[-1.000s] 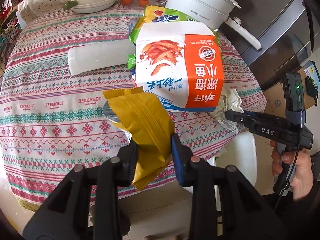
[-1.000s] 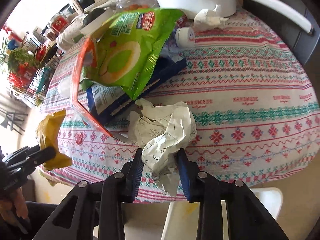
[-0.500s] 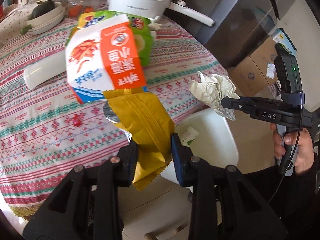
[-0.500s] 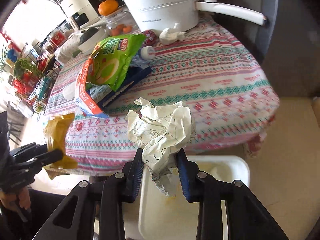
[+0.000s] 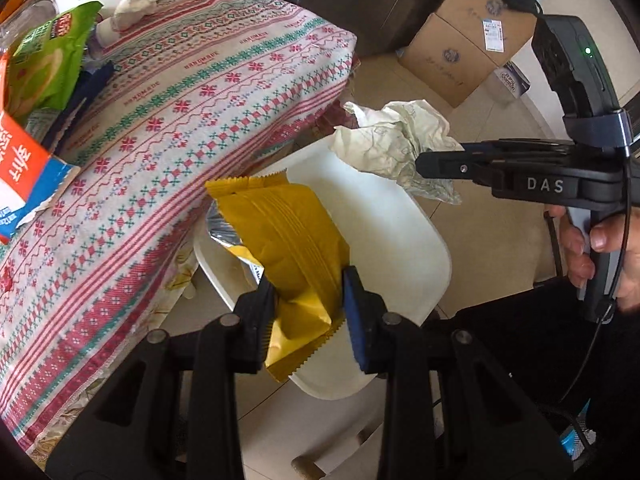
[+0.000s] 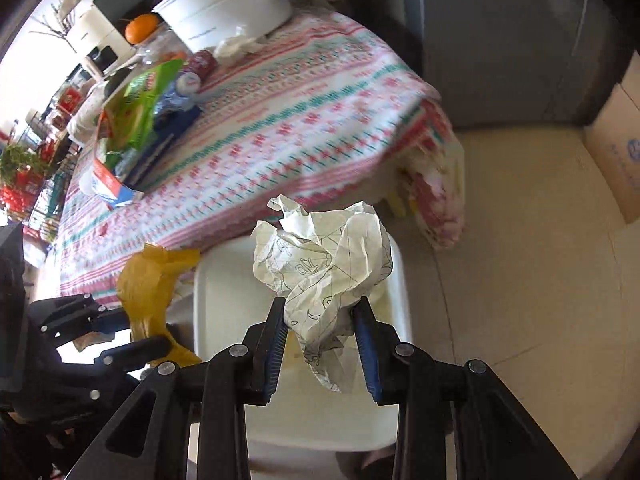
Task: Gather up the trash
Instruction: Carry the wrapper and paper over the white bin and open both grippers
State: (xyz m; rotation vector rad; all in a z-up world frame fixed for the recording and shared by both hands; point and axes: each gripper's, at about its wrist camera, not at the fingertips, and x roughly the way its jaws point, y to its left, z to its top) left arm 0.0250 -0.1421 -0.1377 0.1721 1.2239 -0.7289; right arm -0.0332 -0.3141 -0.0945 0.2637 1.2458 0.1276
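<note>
Looking down along the left hand-held gripper (image 5: 308,300), we see its two fingers clenched on a yellow snack wrapper (image 5: 280,232), whose silver inner lining shows at the torn upper edge. The wrapper hangs over a white bin (image 5: 400,240) that stands on the tiled floor (image 5: 480,272) just beside the worktop (image 5: 200,92), partly tucked under the overhanging patterned tablecloth. From the right wrist view, the right hand-held gripper (image 6: 322,336) is clamped on a crumpled paper (image 6: 324,264) printed with line drawings, and that paper also hangs above the bin's opening (image 6: 224,280). In the left wrist view we see the same paper (image 5: 396,148) pinched at the tip of the right hand-held gripper (image 5: 424,164), with a person's hand (image 5: 592,248) wrapped around its handle. In the right wrist view the yellow wrapper (image 6: 148,284) shows at the left, gripped by the left hand-held gripper (image 6: 132,332) near the bin's left rim.

On the worktop we see more litter: a green snack bag (image 6: 136,112) lying on an orange and white snack bag (image 5: 24,160), with a dark blue packet (image 5: 88,92) under them. A crumpled tissue (image 5: 132,4) lies near a white pot (image 6: 228,12) with a long handle at the worktop's far side, and an orange (image 6: 142,28) sits behind it. Cardboard boxes (image 5: 464,40) stand on the floor beyond the bin.
</note>
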